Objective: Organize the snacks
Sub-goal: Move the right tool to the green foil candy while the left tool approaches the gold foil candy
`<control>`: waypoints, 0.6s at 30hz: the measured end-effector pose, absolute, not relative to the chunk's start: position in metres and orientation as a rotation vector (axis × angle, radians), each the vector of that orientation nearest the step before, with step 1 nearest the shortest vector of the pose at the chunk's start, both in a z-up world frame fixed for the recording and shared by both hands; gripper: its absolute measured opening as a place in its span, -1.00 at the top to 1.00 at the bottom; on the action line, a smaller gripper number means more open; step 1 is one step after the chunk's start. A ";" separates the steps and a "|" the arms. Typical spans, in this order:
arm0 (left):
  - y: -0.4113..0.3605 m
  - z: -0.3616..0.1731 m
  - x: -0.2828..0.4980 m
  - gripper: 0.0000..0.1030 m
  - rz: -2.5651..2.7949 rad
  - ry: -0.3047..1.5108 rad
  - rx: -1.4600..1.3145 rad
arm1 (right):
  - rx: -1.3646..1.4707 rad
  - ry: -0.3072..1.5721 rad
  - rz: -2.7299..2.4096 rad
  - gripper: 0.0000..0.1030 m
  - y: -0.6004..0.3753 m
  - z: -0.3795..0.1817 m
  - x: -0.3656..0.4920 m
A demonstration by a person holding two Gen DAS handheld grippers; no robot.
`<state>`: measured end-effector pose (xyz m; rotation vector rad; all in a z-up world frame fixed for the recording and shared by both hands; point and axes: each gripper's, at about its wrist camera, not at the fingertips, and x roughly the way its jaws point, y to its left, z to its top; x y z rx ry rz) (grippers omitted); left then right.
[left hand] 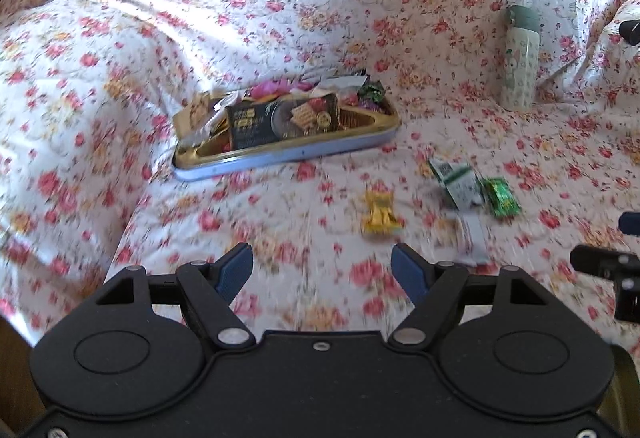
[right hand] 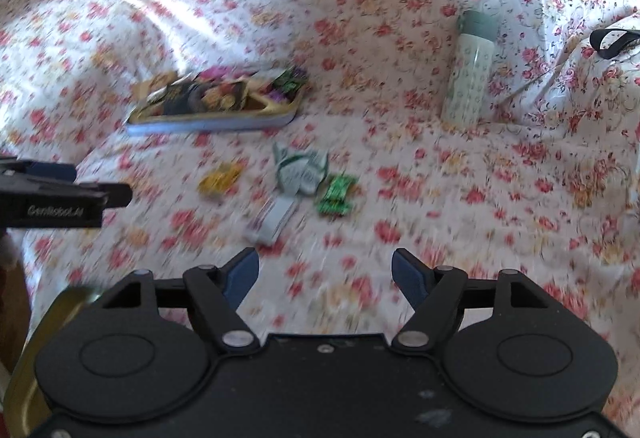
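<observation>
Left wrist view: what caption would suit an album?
Open fingers hover over a flowered bedspread, facing a snack tin and loose sweets.

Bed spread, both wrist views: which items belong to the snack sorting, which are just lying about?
Part of the job:
snack tin, already holding packets
yellow candy
green candy
green-and-white packet
pale wrapped bar

Just lying about:
green-lidded bottle, upright
black strap
</observation>
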<state>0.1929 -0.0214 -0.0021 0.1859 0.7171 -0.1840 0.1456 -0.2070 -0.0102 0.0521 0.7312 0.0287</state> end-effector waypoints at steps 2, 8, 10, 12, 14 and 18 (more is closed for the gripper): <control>-0.025 -0.005 0.204 -0.52 -0.204 0.717 0.188 | 0.061 0.721 0.018 -0.49 -0.213 -0.013 0.159; -0.039 -0.018 0.227 -0.52 -0.253 0.710 0.215 | 0.033 0.688 -0.011 -0.49 -0.223 -0.025 0.199; -0.046 -0.023 0.232 -0.52 -0.277 0.705 0.234 | 0.035 0.686 -0.006 -0.49 -0.224 -0.029 0.208; -0.053 -0.029 0.236 -0.52 -0.299 0.698 0.257 | 0.030 0.682 0.001 -0.49 -0.224 -0.033 0.218; -0.058 -0.034 0.239 -0.52 -0.307 0.691 0.281 | 0.013 0.679 0.003 -0.49 -0.222 -0.037 0.226; -0.063 -0.043 0.247 -0.52 -0.318 0.690 0.299 | -0.006 0.683 0.018 -0.49 -0.219 -0.044 0.239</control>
